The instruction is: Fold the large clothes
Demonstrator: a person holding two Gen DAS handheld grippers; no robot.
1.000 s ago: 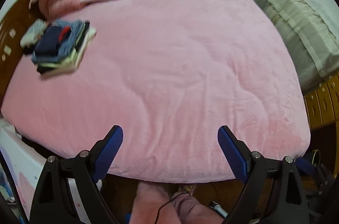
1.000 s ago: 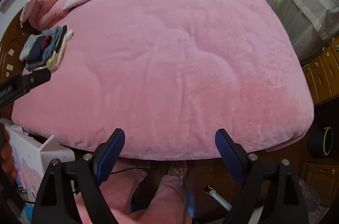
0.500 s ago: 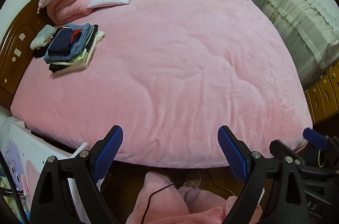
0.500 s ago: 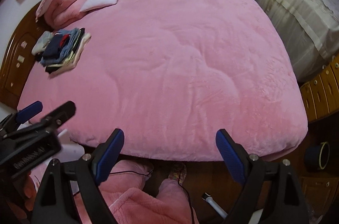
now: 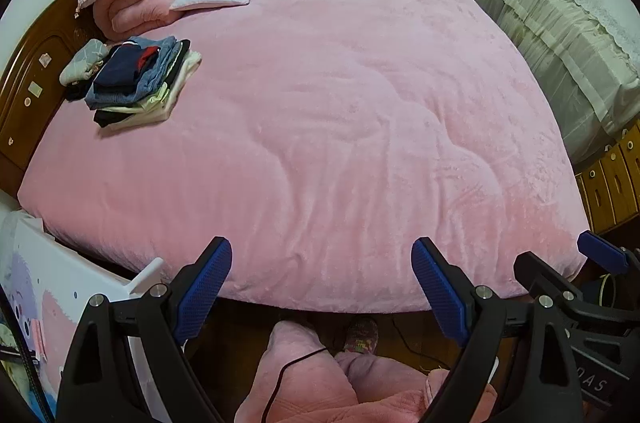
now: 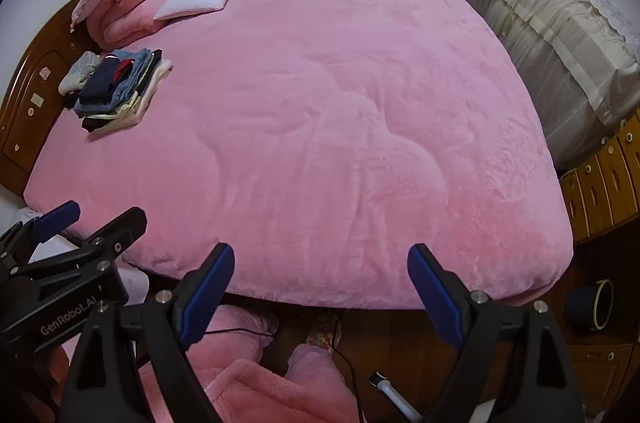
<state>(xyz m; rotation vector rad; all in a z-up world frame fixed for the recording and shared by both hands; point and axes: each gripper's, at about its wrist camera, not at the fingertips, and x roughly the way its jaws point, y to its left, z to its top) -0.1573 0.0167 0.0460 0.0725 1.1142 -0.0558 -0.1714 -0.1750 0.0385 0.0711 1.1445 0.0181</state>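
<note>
Over bed [image 5: 360, 103] edge | left tool [image 5: 322, 281] wide, empty | right tool [image 6: 320, 283] wide, empty

Both wrist cams downward, shared bed [image 5: 340, 103]

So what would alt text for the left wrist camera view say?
A wide pink blanket covers a bed, seen from its foot between the open, empty blue pads of the left gripper. A stack of folded clothes sits near the wooden headboard; the right gripper pokes in at the lower right.
</note>
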